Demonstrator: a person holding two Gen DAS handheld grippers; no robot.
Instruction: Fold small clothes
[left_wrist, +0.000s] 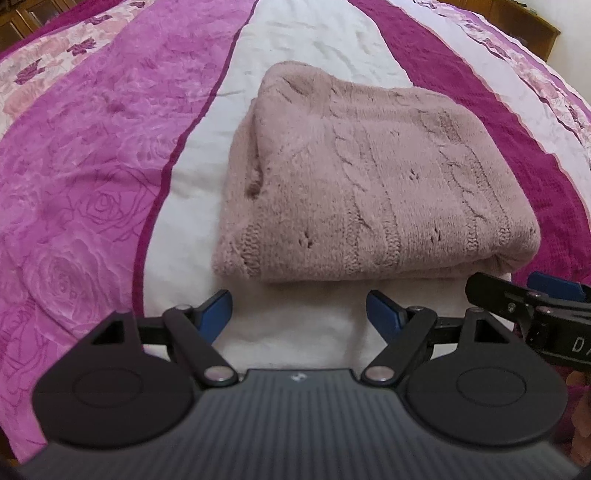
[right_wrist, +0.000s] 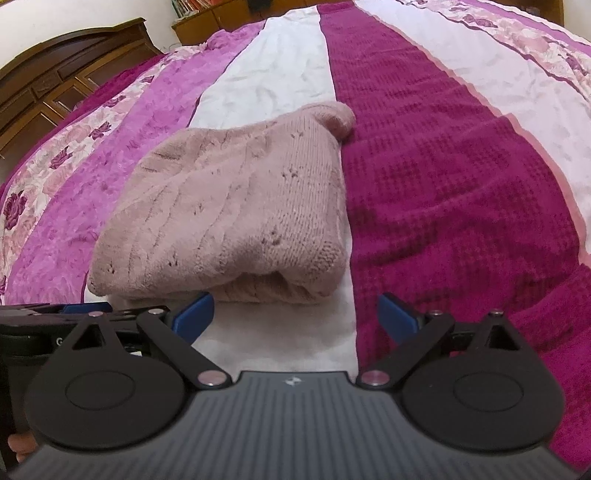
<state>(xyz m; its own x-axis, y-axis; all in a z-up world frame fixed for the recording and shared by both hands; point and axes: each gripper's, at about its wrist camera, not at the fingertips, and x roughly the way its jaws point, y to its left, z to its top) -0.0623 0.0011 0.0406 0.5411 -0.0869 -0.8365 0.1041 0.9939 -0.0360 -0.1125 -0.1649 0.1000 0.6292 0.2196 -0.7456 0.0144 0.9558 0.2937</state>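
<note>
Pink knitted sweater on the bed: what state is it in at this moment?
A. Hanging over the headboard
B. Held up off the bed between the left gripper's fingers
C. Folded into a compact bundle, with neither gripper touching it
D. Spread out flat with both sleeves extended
C. The pink knitted sweater lies folded in layers on the bedspread, and both the left gripper and the right gripper are open just short of its near edge.

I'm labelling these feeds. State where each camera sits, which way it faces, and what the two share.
Left wrist: on the left gripper, angled down at the folded pink sweater; its open blue fingers show, the right gripper at the right edge.
Right wrist: on the right gripper, angled down at the sweater's right corner; open fingers, the left gripper at the left edge.
Shared: sweater, striped bedspread.
</note>
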